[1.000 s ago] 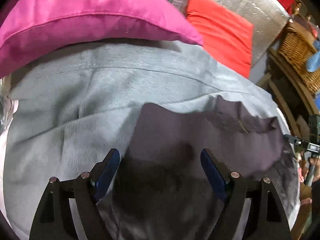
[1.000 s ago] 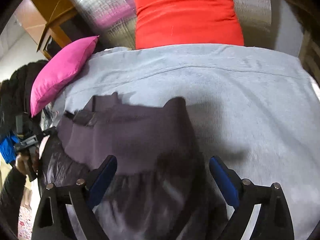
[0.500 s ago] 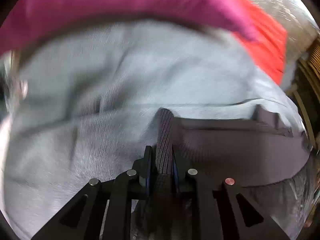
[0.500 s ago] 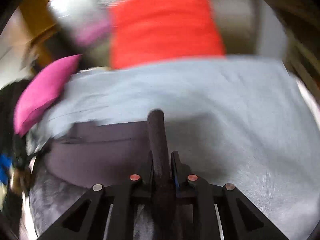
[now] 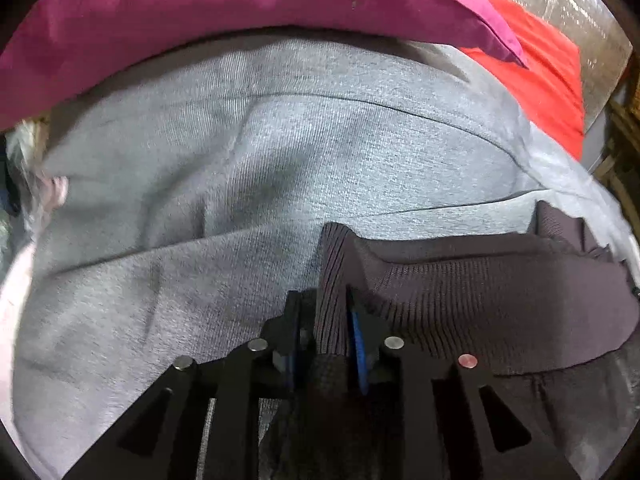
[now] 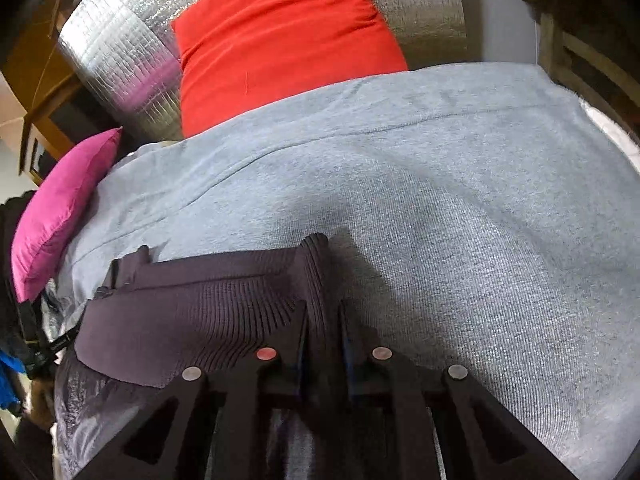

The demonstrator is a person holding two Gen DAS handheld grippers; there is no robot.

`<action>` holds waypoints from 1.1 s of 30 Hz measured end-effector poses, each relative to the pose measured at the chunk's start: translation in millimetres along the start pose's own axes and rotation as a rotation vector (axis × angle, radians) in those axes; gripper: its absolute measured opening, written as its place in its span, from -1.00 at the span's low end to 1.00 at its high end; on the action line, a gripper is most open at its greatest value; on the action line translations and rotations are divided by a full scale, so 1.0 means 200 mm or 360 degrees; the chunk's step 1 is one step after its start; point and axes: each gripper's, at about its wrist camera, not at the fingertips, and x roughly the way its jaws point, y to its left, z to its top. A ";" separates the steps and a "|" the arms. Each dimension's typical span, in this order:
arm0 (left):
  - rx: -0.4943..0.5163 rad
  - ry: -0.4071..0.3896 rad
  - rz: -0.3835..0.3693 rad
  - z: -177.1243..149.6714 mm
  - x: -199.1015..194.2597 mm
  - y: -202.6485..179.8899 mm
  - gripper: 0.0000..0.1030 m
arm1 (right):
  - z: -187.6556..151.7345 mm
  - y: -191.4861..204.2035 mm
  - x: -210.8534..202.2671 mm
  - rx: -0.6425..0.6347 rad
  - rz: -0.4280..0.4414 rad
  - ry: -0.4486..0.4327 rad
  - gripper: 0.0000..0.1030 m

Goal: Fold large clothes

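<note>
A dark purple-brown garment with a ribbed hem lies at the near edge of a bed covered by a grey blanket. My left gripper is shut on the left corner of the ribbed hem, which sticks up between the fingers. My right gripper is shut on the right corner of the same garment. The hem is stretched taut between the two grippers and held a little above the blanket. The lower part of the garment hangs out of sight below.
A magenta pillow lies at the far left of the bed, close ahead of my left gripper; it also shows in the right wrist view. A red pillow leans on a silver foil backing. Wooden furniture stands to the right.
Both grippers were open over the flat garment a second ago. They have closed on its two hem corners and lifted it, moving forward over the blanket.
</note>
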 end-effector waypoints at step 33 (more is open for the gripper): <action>0.0178 -0.0387 0.0352 -0.91 -0.66 -0.45 0.60 | -1.04 0.76 -0.40 -0.0454 -0.0625 -0.0348 0.93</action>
